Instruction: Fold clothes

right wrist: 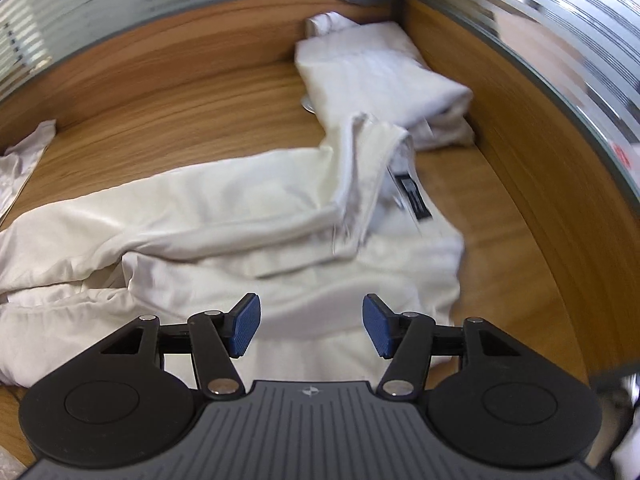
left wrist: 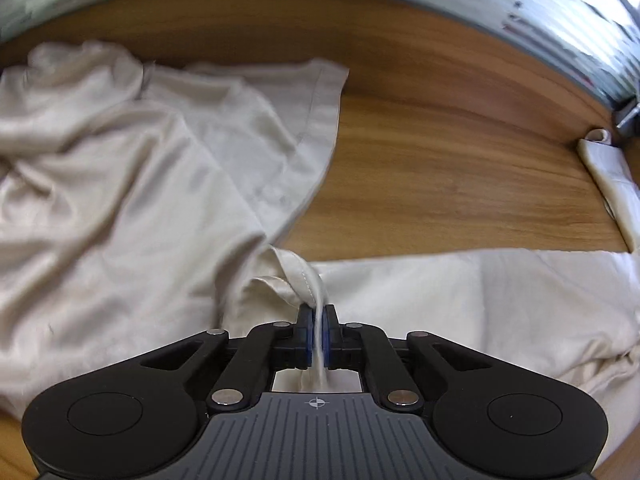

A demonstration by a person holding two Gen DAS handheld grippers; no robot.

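Wooden table (left wrist: pixel 440 152) bears a spread cream garment (right wrist: pixel 240 240) and a folded one (right wrist: pixel 380 72).

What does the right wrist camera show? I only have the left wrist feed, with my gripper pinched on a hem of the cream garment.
Observer: The right gripper is open, hanging over the cream garment with nothing between its blue pads.
Operator: Which part of the garment lies ahead of it?
Observer: The collar end: a dark neck label shows just inside the opening.
Operator: Anything beyond that?
Observer: A folded white garment lies in the far corner of the wooden table, against the striped glass partition.
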